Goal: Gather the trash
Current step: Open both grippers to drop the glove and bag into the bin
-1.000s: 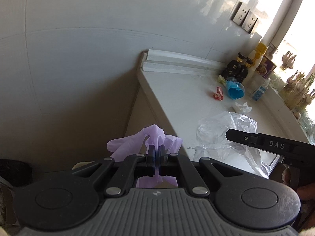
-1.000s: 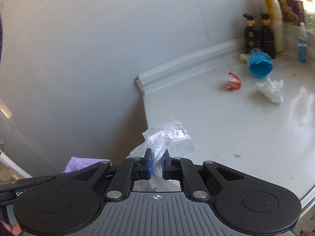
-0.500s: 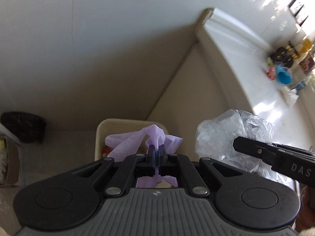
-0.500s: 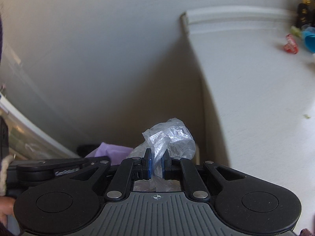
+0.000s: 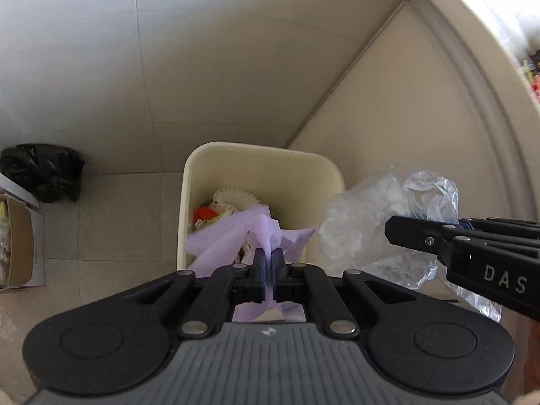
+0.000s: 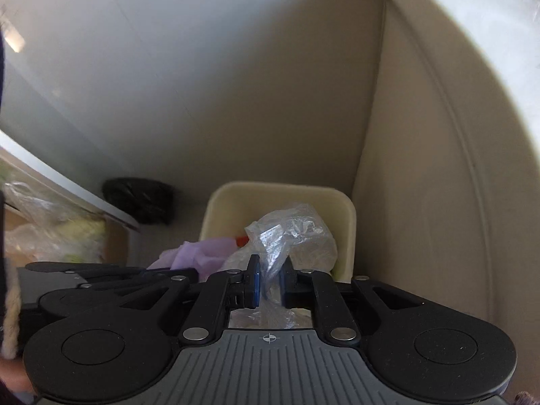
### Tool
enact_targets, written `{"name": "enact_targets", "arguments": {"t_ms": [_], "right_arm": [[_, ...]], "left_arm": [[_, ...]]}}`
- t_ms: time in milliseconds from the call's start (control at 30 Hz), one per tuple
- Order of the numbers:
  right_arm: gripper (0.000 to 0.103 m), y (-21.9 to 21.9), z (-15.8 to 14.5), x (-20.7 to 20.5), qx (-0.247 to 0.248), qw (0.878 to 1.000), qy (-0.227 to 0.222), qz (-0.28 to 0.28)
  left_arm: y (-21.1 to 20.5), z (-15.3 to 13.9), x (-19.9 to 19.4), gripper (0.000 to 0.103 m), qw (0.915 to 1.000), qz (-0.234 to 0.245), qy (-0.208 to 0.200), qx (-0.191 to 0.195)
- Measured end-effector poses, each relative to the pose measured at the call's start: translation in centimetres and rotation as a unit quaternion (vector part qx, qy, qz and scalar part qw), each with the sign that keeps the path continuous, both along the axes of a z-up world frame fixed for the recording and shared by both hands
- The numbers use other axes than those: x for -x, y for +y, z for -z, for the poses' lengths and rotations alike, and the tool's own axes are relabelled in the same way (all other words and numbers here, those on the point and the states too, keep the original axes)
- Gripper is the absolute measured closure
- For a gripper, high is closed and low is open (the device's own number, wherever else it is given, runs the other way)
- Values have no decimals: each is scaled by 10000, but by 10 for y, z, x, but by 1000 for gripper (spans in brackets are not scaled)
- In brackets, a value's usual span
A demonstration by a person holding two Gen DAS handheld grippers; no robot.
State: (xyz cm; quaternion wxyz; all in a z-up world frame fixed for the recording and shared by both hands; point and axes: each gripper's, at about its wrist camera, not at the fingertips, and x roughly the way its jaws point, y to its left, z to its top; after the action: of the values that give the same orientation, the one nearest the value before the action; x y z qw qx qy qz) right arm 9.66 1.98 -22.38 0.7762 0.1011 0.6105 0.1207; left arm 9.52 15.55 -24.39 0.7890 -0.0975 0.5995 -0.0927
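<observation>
A cream trash bin stands on the floor beside the counter, straight below both grippers. My left gripper is shut on a crumpled purple plastic bag, which hangs over the bin's near left part. To its right, my right gripper holds a clear plastic bag above the bin. Its jaws are opening, and the plastic stands loosely in the gap between the pads. In the left wrist view the clear bag hangs by the bin's right rim. White and red trash lies inside the bin.
A black bag sits on the tiled floor by the wall, left of the bin. A cardboard box stands at the far left. The counter's beige side panel rises just right of the bin.
Both grippers have swung off the countertop and come down over the trash bin, now pointing steeply down. The right jaws have parted a little around the clear bag. The left stays shut on the purple bag.
</observation>
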Motion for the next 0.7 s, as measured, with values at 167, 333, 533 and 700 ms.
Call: {"name": "enact_targets", "arguments": {"t_ms": [167, 333, 533, 700], "right_arm": [[88, -3, 27, -34, 111, 9997, 226, -36], [87, -1, 37, -47, 19, 9994, 321, -99], [44, -14, 31, -43, -32, 9996, 262, 143], [44, -21, 30, -44, -20, 9995, 254, 177]], "left_arm": [[-6, 11, -7, 99, 9999, 125, 21, -97], [-4, 13, -10, 94, 9998, 84, 97, -140], [-4, 14, -11, 74, 9991, 4, 260, -342], [-2, 12, -13, 58, 9991, -16, 289, -316]]}}
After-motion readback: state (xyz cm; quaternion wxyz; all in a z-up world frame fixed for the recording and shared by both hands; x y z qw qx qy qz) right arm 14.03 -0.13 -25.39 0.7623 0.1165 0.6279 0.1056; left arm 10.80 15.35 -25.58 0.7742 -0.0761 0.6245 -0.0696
